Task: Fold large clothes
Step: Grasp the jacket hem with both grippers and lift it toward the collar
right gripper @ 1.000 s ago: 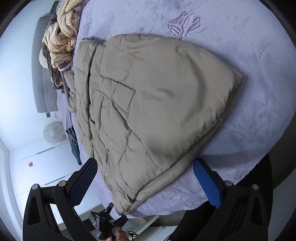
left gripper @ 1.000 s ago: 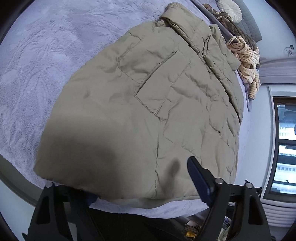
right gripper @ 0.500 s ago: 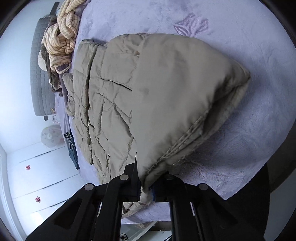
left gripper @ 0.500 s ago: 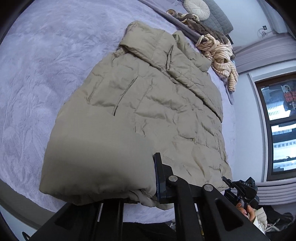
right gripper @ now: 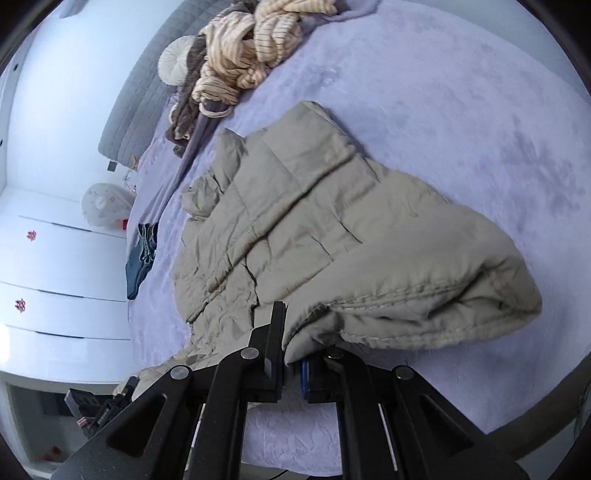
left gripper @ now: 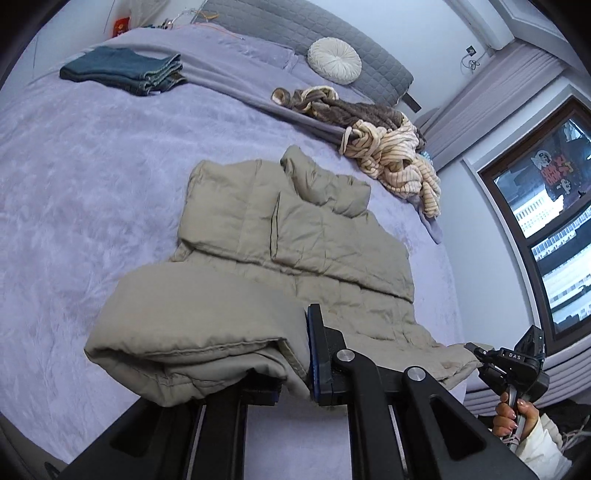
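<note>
A wide bed under a lilac plush blanket (left gripper: 92, 177) fills the room, backed by a grey quilted headboard (left gripper: 295, 33). A dark-framed window (left gripper: 546, 229) sits beside pale walls; white panelled doors (right gripper: 55, 277), perhaps a wardrobe, stand opposite.

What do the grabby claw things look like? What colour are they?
Both are black, with flat angular arms and round silver bolts. The left gripper and right gripper have blue finger pads. The person's hand has pale polished nails and a cream sleeve.

Jacket (left gripper: 295, 258) lies on bed (left gripper: 92, 184), jeans (left gripper: 125, 70) behind.
</note>
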`<act>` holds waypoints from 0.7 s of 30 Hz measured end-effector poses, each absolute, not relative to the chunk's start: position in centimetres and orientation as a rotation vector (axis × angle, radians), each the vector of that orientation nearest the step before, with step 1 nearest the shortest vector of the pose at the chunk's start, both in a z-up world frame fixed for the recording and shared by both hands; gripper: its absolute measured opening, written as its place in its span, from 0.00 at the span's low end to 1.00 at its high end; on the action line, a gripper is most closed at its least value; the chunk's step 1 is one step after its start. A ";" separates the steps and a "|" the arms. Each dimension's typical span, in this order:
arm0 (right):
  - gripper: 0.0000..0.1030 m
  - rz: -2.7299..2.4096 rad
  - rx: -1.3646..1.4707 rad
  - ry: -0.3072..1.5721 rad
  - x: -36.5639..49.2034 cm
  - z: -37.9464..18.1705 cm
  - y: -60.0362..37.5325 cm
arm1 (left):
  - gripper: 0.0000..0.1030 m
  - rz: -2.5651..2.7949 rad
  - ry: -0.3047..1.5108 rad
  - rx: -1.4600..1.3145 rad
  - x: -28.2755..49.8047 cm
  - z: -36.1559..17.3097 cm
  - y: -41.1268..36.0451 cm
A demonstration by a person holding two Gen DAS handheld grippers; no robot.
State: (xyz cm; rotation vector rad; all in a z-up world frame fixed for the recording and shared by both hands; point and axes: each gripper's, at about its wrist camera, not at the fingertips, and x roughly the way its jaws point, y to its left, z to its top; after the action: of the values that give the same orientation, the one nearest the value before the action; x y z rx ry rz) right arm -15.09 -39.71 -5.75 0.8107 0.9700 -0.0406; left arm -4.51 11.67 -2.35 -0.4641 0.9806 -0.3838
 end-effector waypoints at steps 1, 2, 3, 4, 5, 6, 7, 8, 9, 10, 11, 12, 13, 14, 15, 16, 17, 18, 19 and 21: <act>0.07 -0.028 0.775 0.962 -13.7 -4.7 -39.8 | 0.12 -0.377 0.962 -0.458 -3.7 -1.6 11.4; 0.07 -0.013 0.742 0.952 -12.5 -3.6 -39.7 | 0.12 -0.369 0.942 -0.445 -2.7 -0.8 11.0; 0.07 0.002 0.709 0.942 -11.3 -2.7 -39.6 | 0.12 -0.360 0.925 -0.428 -1.8 -0.2 10.7; 0.07 0.021 0.673 0.932 -9.7 -1.7 -39.7 | 0.12 -0.348 0.908 -0.412 -0.7 0.4 10.2; 0.07 0.039 0.644 0.926 -8.4 -0.9 -39.7 | 0.12 -0.332 0.894 -0.399 0.5 0.9 9.9; 0.07 0.056 0.620 0.923 -6.9 -0.2 -39.8 | 0.12 -0.317 0.883 -0.393 1.7 1.4 9.6; 0.07 0.071 0.595 0.921 -5.0 0.4 -39.9 | 0.12 -0.302 0.872 -0.389 3.0 1.7 9.3; 0.07 0.080 0.572 0.922 -3.2 0.8 -39.9 | 0.12 -0.285 0.861 -0.387 4.3 1.8 9.0; 0.07 0.087 0.553 0.926 -1.4 1.1 -40.0 | 0.12 -0.265 0.851 -0.386 5.8 1.8 8.8; 0.07 0.093 0.537 0.929 0.3 1.2 -40.0 | 0.12 -0.243 0.847 -0.389 7.2 1.6 8.6; 0.07 0.097 0.521 0.937 2.5 1.1 -40.1 | 0.12 -0.219 0.849 -0.398 8.8 1.2 8.5; 0.07 0.097 0.516 0.947 4.4 0.8 -40.1 | 0.12 -0.195 0.854 -0.407 10.4 0.7 8.3; 0.07 0.097 0.516 0.958 6.1 0.4 -40.2 | 0.12 -0.173 0.863 -0.409 11.8 0.1 8.1; 0.07 0.095 0.515 0.970 8.1 -0.3 -40.2 | 0.12 -0.153 0.874 -0.407 13.4 -0.7 8.1; 0.07 0.089 0.511 0.976 9.6 -1.1 -40.3 | 0.12 -0.141 0.884 -0.403 14.8 -1.5 7.9; 0.07 0.078 0.508 0.986 11.3 -2.1 -40.3 | 0.12 -0.131 0.897 -0.396 16.3 -2.6 7.7; 0.07 0.065 0.507 0.994 12.6 -3.1 -40.3 | 0.12 -0.128 0.908 -0.384 17.8 -3.7 7.6; 0.07 0.049 0.505 1.001 13.6 -4.1 -40.4 | 0.12 -0.127 0.920 -0.365 19.3 -4.9 7.4; 0.07 0.033 0.508 1.005 14.6 -5.4 -40.5 | 0.12 -0.120 0.931 -0.342 20.5 -6.1 7.2; 0.07 0.004 0.536 1.012 16.1 -7.8 -40.9 | 0.12 -0.104 0.963 -0.312 22.9 -8.7 6.7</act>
State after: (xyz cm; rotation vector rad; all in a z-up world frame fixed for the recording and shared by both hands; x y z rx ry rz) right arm 16.14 -40.91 -7.80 0.5361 1.0117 0.0036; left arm 22.90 6.70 -8.74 -0.3116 0.9633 -0.1042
